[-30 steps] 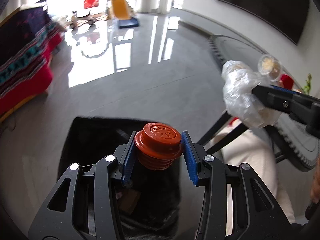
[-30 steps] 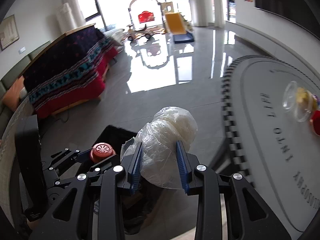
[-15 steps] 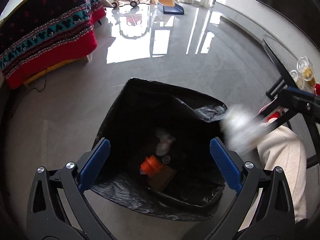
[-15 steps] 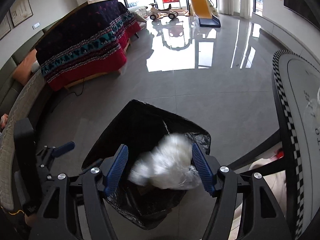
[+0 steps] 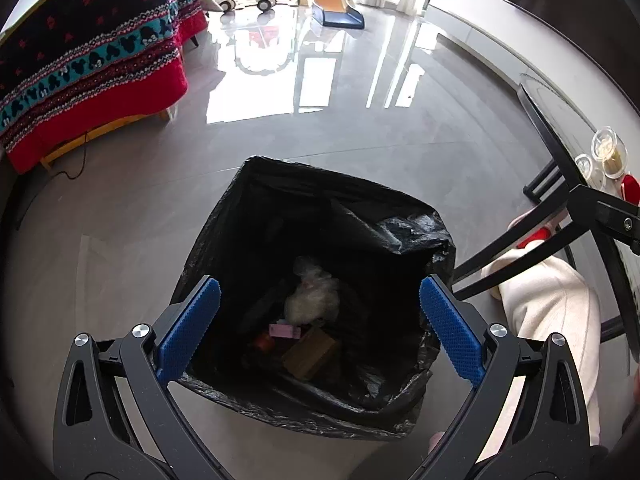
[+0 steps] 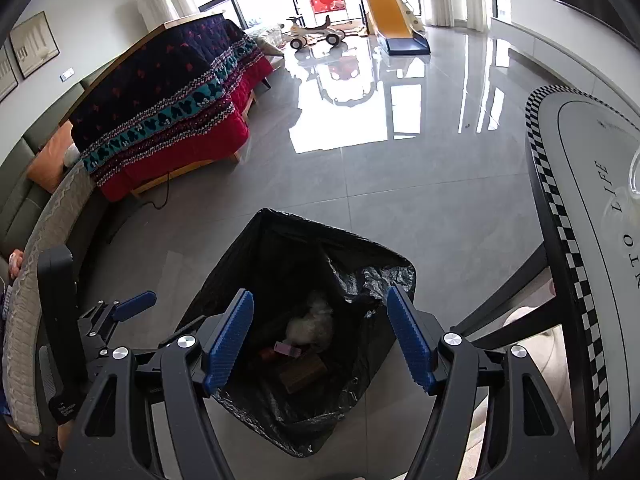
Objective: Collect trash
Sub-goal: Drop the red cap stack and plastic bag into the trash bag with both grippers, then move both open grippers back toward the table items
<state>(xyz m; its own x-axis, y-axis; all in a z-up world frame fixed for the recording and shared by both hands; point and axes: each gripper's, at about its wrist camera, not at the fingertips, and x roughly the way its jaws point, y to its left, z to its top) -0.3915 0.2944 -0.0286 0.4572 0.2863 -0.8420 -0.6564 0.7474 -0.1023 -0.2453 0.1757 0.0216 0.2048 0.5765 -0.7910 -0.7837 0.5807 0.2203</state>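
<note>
A black trash bag (image 5: 404,236) stands open on the grey floor, also in the right wrist view (image 6: 360,280). Inside lie a crumpled clear plastic bag (image 5: 312,300), a pink item (image 5: 285,331), a brown box (image 5: 310,352) and the red-capped bottle (image 5: 264,342). My left gripper (image 5: 318,332) is open and empty above the bag. My right gripper (image 6: 320,340) is open and empty above the bag too; the plastic bag (image 6: 310,326) lies below it. Part of the left gripper (image 6: 120,312) shows at the left of the right wrist view.
A round table (image 6: 592,216) with a checkered rim stands at the right, with clear plastic cups (image 5: 608,152) on it. Its black legs (image 5: 516,240) run beside the bag. A blanket-covered piece of furniture (image 6: 168,96) stands at the left. Toys and a slide (image 6: 392,20) stand far back.
Both grippers opened over the bag. The red-capped bottle dropped from the left one, then the plastic bag dropped from the right one; both now lie inside.
</note>
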